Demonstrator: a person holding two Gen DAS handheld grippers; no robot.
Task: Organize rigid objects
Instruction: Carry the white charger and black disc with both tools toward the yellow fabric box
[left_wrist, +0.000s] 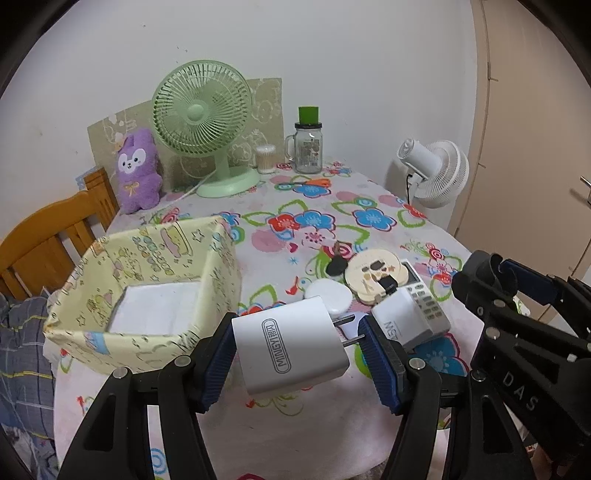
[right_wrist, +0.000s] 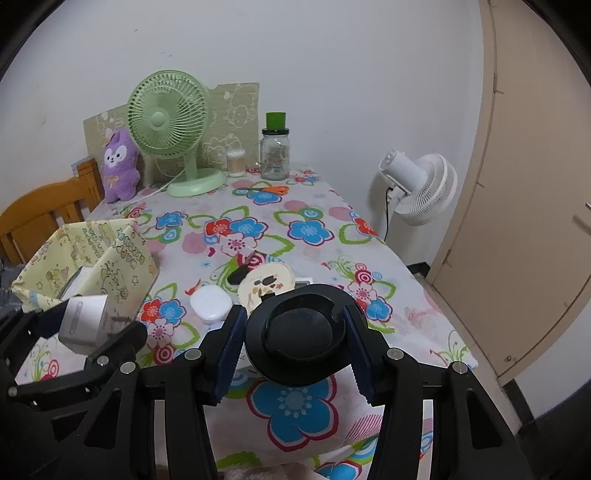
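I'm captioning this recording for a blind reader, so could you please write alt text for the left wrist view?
The left gripper holds a white plug-in charger above a flowered tablecloth, beside a yellow fabric box on its left. Behind it lie a white round case, a round cartoon mirror and a remote, with a green fan at the wall.

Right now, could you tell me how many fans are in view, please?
2. The green fan stands on the table at the back beside the purple plush; the white fan stands off the table's right edge. Others may be hidden.
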